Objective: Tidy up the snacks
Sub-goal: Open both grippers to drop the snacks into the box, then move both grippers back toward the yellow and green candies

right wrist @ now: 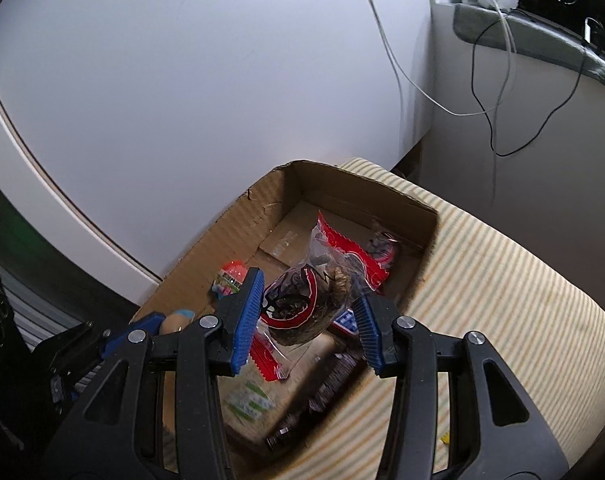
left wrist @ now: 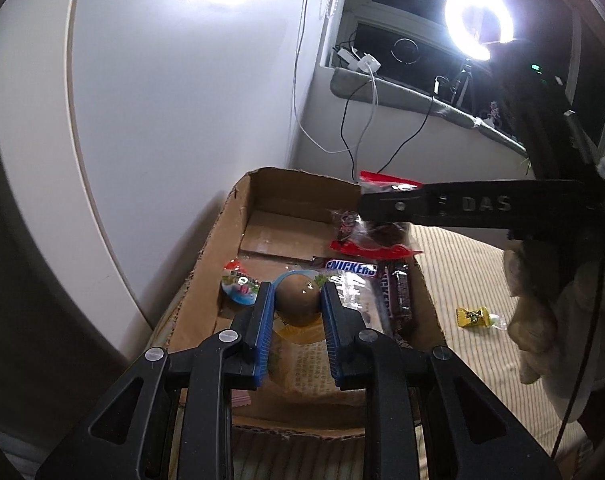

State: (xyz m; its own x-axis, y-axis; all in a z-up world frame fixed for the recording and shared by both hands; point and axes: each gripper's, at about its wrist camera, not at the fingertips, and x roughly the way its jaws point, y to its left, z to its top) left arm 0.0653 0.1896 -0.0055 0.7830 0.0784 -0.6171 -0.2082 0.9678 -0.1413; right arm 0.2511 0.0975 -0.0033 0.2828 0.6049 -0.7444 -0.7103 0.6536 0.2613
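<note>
Cardboard box (left wrist: 238,216) holding Snickers bar (left wrist: 352,269); left gripper (left wrist: 296,300) clamping brown egg packet (left wrist: 296,294); right gripper (right wrist: 308,312) spread around red-edged clear packet (right wrist: 302,300).

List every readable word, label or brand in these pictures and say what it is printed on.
"SNICKERS": on the brown bar wrapper in the cardboard box.
"DAS": raised letters on the right gripper.
Too small or blurred to read: the print on the egg pack held by the left gripper, the dark bar and the yellow candy.

Cardboard box (left wrist: 258,200) far end bare — near half crowded with Snickers bar (left wrist: 352,269).
</note>
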